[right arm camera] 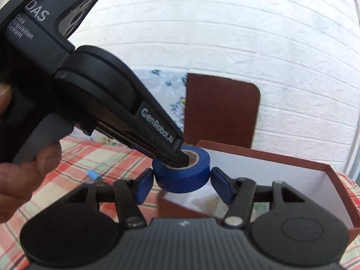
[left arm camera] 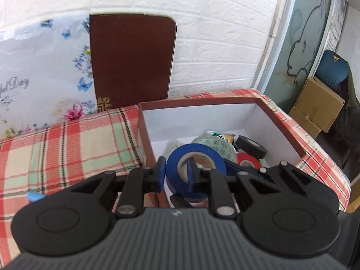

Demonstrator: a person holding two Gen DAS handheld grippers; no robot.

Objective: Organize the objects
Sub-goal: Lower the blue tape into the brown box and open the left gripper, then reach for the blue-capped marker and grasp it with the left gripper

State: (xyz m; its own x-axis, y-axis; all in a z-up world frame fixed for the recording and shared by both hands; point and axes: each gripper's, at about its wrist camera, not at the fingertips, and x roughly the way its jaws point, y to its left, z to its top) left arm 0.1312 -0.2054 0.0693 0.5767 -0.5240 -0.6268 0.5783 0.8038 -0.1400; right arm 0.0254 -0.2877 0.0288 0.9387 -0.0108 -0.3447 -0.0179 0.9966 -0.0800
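Observation:
My left gripper [left arm camera: 176, 175] is shut on the wall of a blue tape roll [left arm camera: 202, 155], one finger inside its core and one outside, holding it above the near left corner of a brown box [left arm camera: 281, 126] with a white inside. In the right wrist view the same blue tape roll [right arm camera: 182, 175] hangs between the spread blue pads of my right gripper [right arm camera: 182, 184], which is open; the pads stand close beside the roll, and contact cannot be told. The left gripper's body [right arm camera: 101, 103] reaches in from the upper left.
In the box lie a patterned white tape roll [left arm camera: 216, 144], a black roll [left arm camera: 250, 149] and a red roll [left arm camera: 247, 162]. A brown lid [left arm camera: 132, 58] leans on the white brick wall beside a floral bag [left arm camera: 40, 72]. A small blue piece [left arm camera: 33, 196] lies on the plaid cloth.

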